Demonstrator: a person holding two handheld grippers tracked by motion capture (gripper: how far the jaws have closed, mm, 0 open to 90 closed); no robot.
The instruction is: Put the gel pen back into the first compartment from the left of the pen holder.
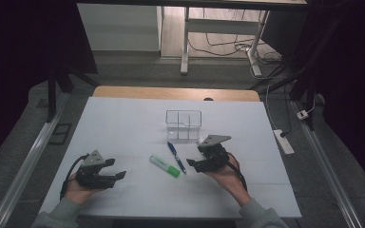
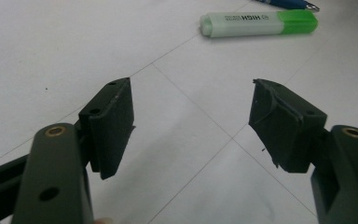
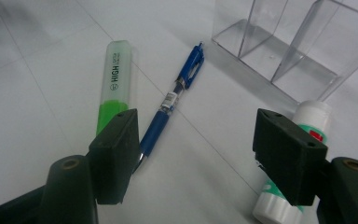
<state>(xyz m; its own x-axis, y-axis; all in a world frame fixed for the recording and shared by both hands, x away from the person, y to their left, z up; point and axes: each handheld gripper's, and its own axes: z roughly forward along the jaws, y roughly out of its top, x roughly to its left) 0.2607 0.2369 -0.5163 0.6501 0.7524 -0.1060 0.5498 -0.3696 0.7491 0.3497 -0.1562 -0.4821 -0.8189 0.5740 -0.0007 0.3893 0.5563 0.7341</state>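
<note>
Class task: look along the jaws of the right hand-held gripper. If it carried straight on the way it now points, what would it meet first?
Probably the blue pen, lying just ahead of the open right hand-held gripper; depth is hard to judge.

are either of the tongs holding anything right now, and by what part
Nothing is held. The left tongs stand open over bare table. The right tongs are open too, above the blue pen, touching neither it nor the green highlighter.

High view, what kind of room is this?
Probably a lab or workshop set up for recording: a white-topped table with stationery, a power strip on grey carpet, and loose cables under a desk behind.
</note>
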